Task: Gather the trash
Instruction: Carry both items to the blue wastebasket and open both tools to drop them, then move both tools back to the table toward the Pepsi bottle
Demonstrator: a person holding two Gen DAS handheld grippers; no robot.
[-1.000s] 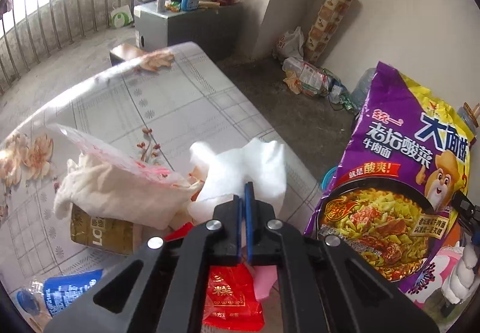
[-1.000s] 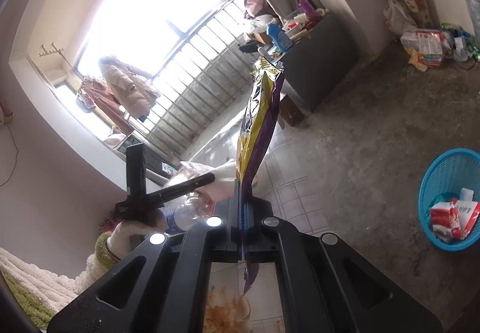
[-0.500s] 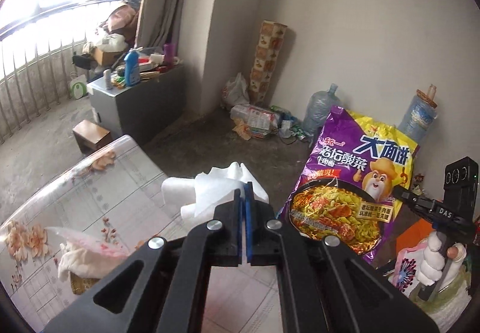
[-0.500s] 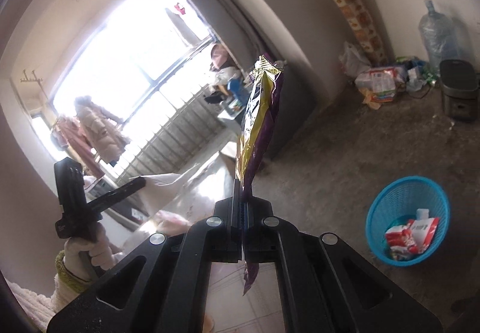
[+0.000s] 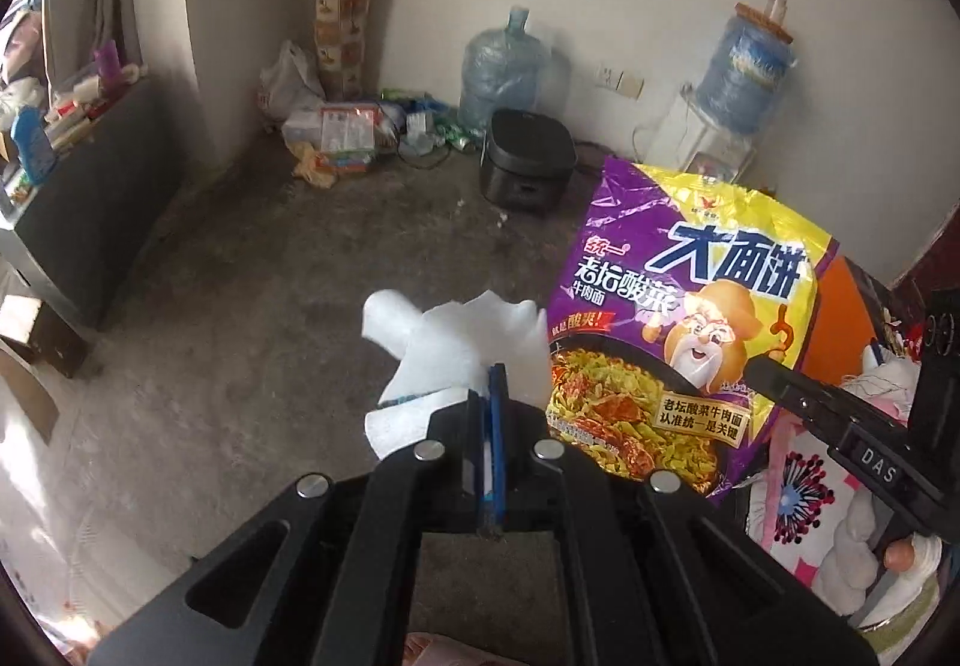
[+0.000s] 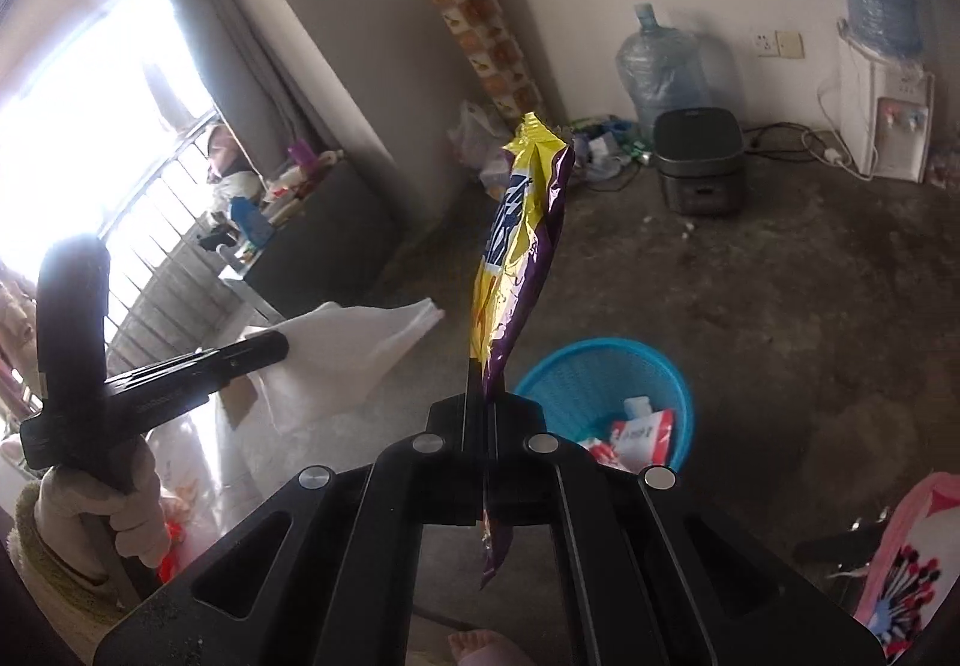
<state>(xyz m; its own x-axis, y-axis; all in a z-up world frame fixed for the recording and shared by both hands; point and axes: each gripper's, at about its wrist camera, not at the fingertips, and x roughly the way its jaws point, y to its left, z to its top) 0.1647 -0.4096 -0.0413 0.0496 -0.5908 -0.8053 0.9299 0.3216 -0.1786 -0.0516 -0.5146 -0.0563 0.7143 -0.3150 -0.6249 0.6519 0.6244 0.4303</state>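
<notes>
Purple-yellow noodle wrapper (image 6: 521,246) pinched in my right gripper (image 6: 482,414), above blue basket (image 6: 576,366).
White tissue (image 5: 456,348) crumpled, clamped in my left gripper (image 5: 492,396); its lower part hidden behind the jaws.

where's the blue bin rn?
Right wrist view: the blue bin sits on the floor just right of the noodle bag, below the rice cooker.

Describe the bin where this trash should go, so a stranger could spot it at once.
Start at the white wall with the water dispenser and the dark rice cooker on the floor. Nearer, on the bare concrete floor, stands a round blue basket with a few wrappers inside. It is the only bright blue open-weave container there.
</notes>
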